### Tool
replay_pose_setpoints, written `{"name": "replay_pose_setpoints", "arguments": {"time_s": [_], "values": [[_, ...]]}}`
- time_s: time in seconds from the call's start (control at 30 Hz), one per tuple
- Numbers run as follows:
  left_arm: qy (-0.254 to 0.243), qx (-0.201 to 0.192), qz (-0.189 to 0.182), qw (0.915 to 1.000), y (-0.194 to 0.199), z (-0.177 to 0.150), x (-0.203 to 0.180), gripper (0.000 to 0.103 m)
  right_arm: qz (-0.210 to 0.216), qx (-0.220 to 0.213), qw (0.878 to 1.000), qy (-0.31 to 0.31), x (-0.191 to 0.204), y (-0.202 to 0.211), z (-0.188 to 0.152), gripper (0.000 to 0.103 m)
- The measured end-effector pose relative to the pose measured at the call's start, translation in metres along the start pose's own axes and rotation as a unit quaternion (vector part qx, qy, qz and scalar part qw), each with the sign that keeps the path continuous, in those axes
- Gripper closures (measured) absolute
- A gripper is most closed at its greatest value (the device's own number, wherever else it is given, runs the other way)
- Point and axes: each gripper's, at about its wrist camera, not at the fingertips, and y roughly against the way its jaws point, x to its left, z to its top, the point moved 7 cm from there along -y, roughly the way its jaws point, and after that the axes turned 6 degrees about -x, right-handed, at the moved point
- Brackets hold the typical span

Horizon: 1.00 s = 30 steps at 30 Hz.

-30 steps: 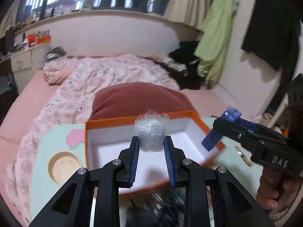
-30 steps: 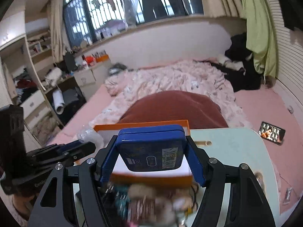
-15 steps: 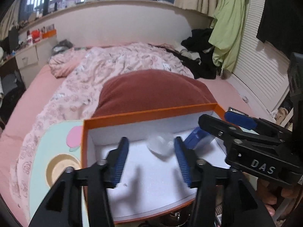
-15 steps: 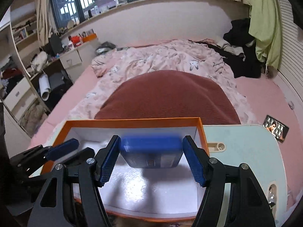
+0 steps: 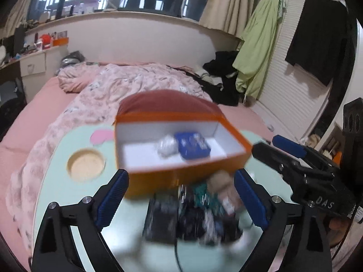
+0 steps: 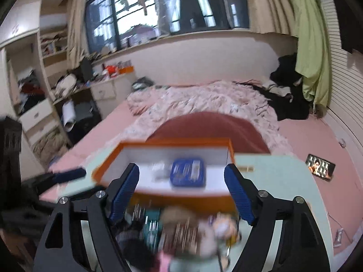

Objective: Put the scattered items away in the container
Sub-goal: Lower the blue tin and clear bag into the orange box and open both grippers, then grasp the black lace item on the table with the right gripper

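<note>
Both sets of fingers, left gripper (image 5: 181,200) and right gripper (image 6: 181,195), are opening with nothing between them. The blurred clutter (image 5: 199,215) at the counter's (image 5: 56,192) near edge, probably tangled, could snag the orange box (image 5: 181,176) or drag a neighbour off.

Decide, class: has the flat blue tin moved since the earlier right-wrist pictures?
Yes. The flat blue tin has left the right gripper, whose jaws are opening, and now lies on the white floor of the orange box.
</note>
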Motion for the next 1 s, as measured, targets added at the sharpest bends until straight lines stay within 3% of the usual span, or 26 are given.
{"name": "replay_pose_setpoints", "arguments": {"time_s": [0.17, 0.4, 0.53, 0.73, 1.0], "values": [[-0.015, 0.034, 0.017, 0.9992, 0.008, -0.048, 0.004, 0.009, -0.005, 0.046, 0.998, 0.032, 0.003, 0.016, -0.058, 0.025], [-0.059, 0.071, 0.03, 0.9952, 0.004, -0.087, -0.001, 0.009, -0.014, 0.114, 0.992, 0.044, -0.005, 0.019, -0.121, 0.025], [-0.089, 0.076, 0.064, 0.991, -0.005, -0.093, 0.002, 0.0, -0.018, 0.123, 0.991, 0.04, -0.009, 0.013, -0.126, 0.019], [-0.092, 0.073, 0.059, 0.9914, -0.005, -0.091, 0.005, 0.0, -0.02, 0.131, 0.991, 0.036, -0.013, 0.007, -0.129, 0.0], [-0.1, 0.065, 0.043, 0.9919, -0.009, -0.091, 0.003, 0.0, -0.021, 0.128, 0.991, 0.034, -0.013, 0.007, -0.131, 0.0]]}}
